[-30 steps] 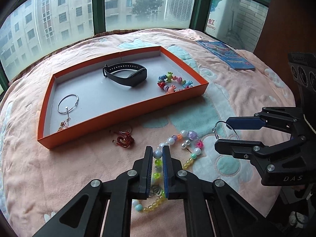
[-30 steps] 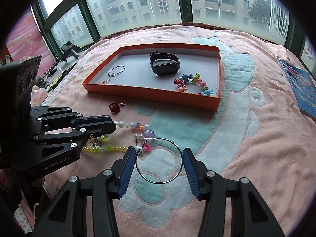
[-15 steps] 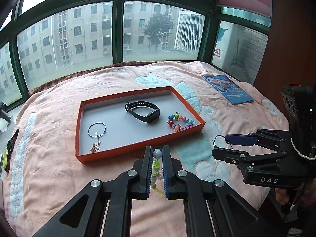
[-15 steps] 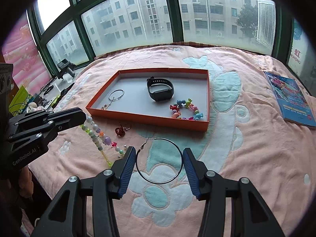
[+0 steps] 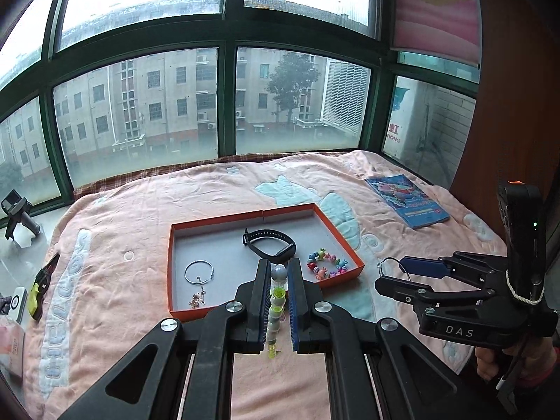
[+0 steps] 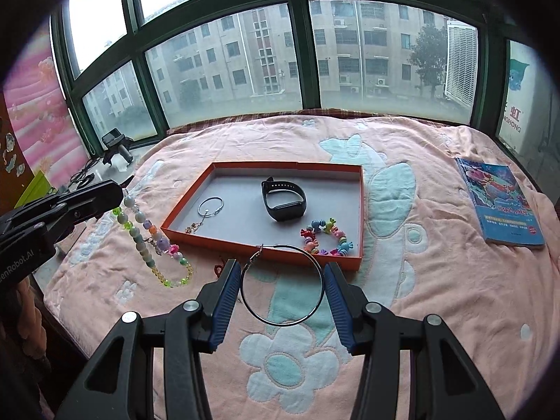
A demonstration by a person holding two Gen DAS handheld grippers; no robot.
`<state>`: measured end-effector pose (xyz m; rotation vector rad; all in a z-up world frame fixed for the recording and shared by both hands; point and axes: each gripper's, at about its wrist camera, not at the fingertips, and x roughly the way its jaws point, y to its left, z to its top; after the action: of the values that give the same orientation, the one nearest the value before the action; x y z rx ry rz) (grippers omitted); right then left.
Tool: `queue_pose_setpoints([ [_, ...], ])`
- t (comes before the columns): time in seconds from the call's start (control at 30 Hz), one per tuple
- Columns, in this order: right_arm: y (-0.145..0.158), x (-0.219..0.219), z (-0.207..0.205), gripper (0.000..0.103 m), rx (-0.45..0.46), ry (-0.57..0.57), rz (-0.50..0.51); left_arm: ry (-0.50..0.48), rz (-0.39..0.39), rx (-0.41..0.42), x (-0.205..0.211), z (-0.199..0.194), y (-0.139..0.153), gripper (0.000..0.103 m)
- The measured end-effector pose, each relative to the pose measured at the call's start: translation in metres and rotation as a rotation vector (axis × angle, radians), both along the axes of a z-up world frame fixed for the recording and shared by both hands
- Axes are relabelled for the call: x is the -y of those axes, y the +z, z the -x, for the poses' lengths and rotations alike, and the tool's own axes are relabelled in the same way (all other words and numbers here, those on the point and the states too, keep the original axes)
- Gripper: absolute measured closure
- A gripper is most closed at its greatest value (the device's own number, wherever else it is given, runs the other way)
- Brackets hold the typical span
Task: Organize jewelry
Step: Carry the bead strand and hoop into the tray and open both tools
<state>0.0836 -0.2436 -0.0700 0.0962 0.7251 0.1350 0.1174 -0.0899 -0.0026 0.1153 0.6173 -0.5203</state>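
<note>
Pink blanket (image 6: 437, 280) with pale blue and white motifs covered the bed below the green-framed window (image 5: 225, 105). Blue book (image 6: 500, 203) lay on the blanket, well right of the tray.

Orange tray (image 6: 260, 245) with grey floor sat mid-bed. Inside it: black watch band (image 6: 283, 199) near the centre; candy-bead bracelet (image 6: 327, 238) in the near right corner; thin silver bangle (image 6: 210, 206) on the left side with a small charm chain trailing toward the near wall.

Left gripper (image 5: 278, 301) was held above the bed in front of the tray, jaws closed on a beaded chain (image 5: 274, 309). In the right wrist view the chain (image 6: 154, 241) hung from the fingertips in a loose string of pale, green, purple and pink beads, its lower end looping near the blanket just left of the tray's near corner.

Right gripper (image 6: 281, 290) was held near the tray's front wall, pads pressed against either side of a large hoop earring (image 6: 281, 285), gripping it across its width; clasp end pointed toward the tray. In the left wrist view only the hoop's tip showed at the fingertips of the right gripper (image 5: 388, 276).

A small red item (image 6: 218, 267) peeked out beside the right gripper's left finger; too hidden to identify.
</note>
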Motion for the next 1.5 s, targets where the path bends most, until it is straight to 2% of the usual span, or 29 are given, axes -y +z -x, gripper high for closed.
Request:
queue_pose_setpoints([
  [0.27,0.011,-0.003,-0.008,0.048,0.037,-0.004,0.003,0.035,0.029,0.045,-0.011,-0.01,0.023,0.093],
  [0.57,0.016,-0.002,-0.022,0.048,0.054,-0.012,-0.007,0.079,0.025,0.052,-0.014,-0.031,0.026,0.093],
  [1.17,0.015,0.005,-0.068,0.048,0.053,-0.023,-0.006,0.162,0.061,0.018,-0.019,-0.097,0.014,0.093],
  [1.5,-0.005,0.011,-0.108,0.048,0.013,-0.032,0.018,0.203,0.053,-0.048,-0.011,-0.141,-0.017,0.093],
])
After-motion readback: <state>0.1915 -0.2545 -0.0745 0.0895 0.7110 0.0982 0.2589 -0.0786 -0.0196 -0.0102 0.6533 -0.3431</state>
